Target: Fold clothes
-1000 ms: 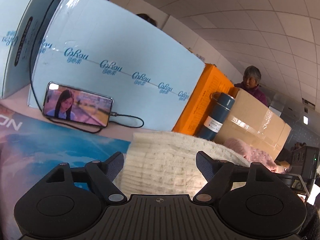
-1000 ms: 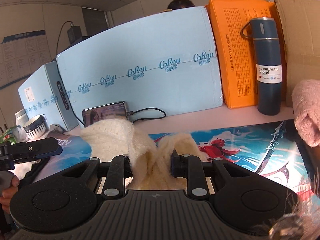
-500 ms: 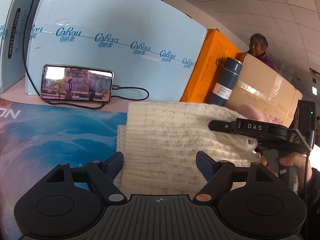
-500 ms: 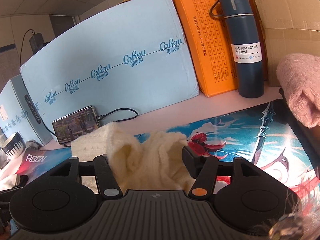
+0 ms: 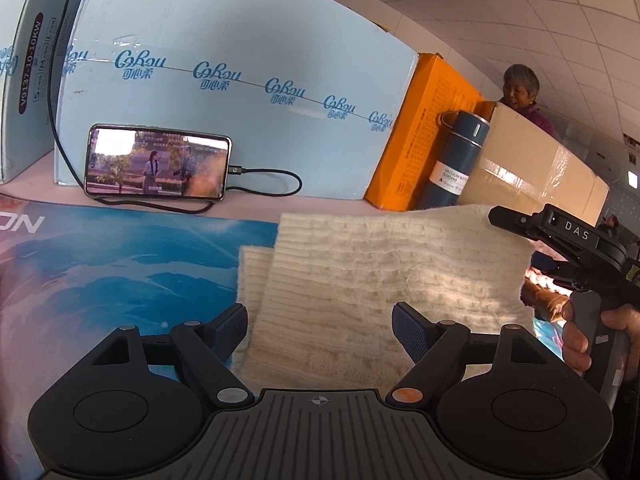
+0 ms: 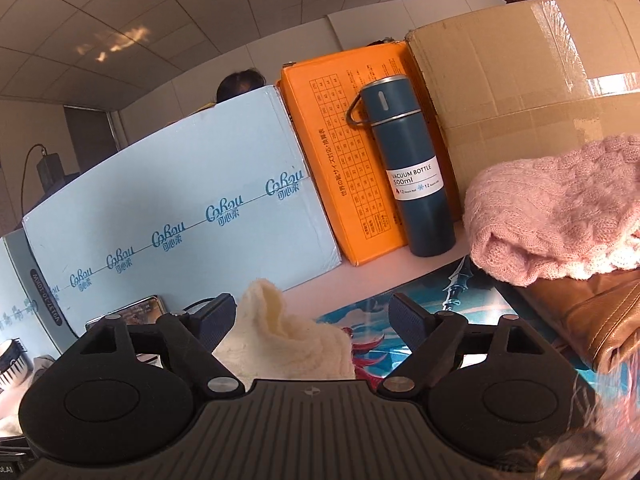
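Observation:
A cream knitted garment [image 5: 384, 280] lies folded on the blue printed mat [image 5: 120, 264], right in front of my left gripper [image 5: 320, 330], which is open and empty above its near edge. My right gripper [image 6: 310, 320] is open too; a raised fold of the cream garment [image 6: 276, 332] sits between its fingers, against the left one. The right gripper also shows in the left wrist view [image 5: 560, 236], at the garment's right edge. A pink knitted garment [image 6: 560, 216] lies on a brown leather item [image 6: 580, 312] at the right.
Light blue boxes [image 5: 224, 80], an orange box [image 6: 340, 168] and a cardboard box [image 6: 520, 92] line the back. A blue vacuum bottle [image 6: 412, 168] stands before them. A phone [image 5: 156, 162] with a cable leans on the blue box. A person [image 5: 524, 92] sits behind.
My right gripper has opened and let go of the cream garment, then drawn back to the right. The garment now lies flat and folded. My left gripper stayed open and tilted down.

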